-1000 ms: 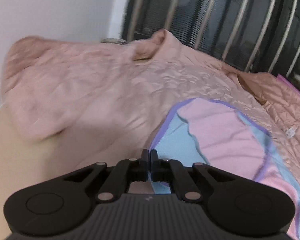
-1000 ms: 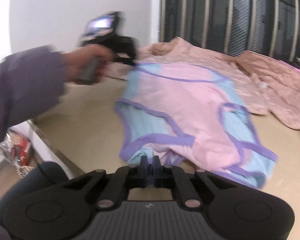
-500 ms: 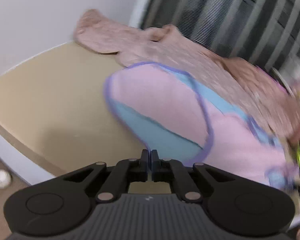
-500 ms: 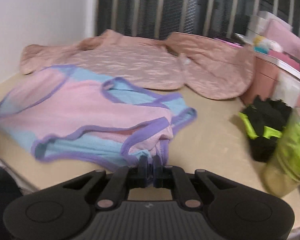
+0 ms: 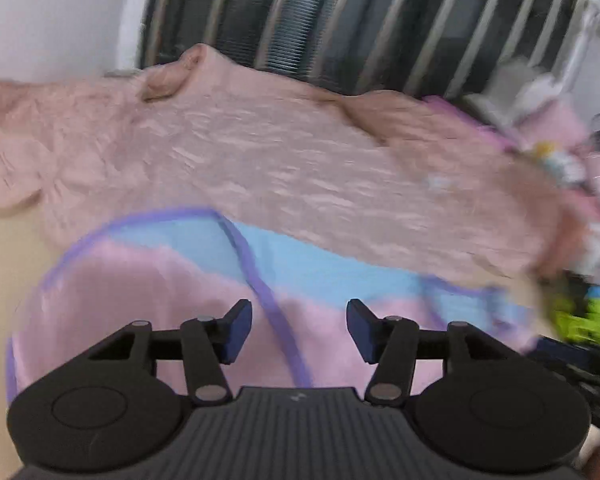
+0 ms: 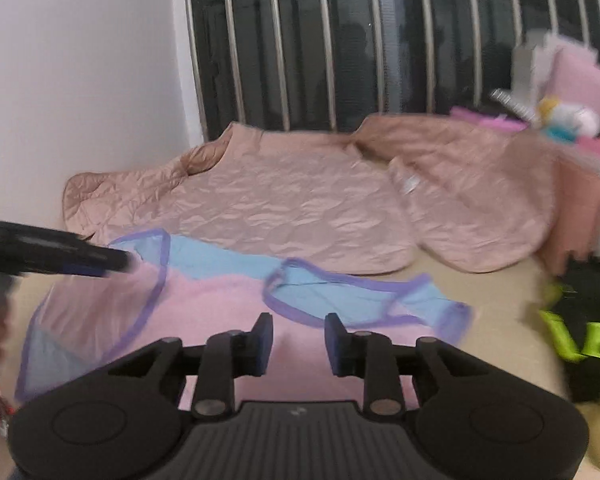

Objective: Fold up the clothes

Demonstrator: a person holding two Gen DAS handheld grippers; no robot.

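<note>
A pink and light-blue garment with purple trim (image 5: 148, 288) (image 6: 228, 300) lies folded over on the beige table. My left gripper (image 5: 299, 330) hovers open just above its pink part, a purple seam running between the fingers. My right gripper (image 6: 298, 344) is open too, over the garment's near pink edge, holding nothing. The left gripper's fingers (image 6: 80, 260) also show as a dark blurred shape at the garment's left corner in the right wrist view.
A quilted pink-beige jacket (image 6: 284, 208) (image 5: 292, 168) is spread behind the garment, against a barred window. A black and neon-green cloth (image 6: 580, 320) lies at the right. Pink boxes and small items (image 6: 572, 120) crowd the far right. A white wall stands at the left.
Both grippers were shut on the garment's edges and have opened, letting go of it. The garment now lies folded over on the table.
</note>
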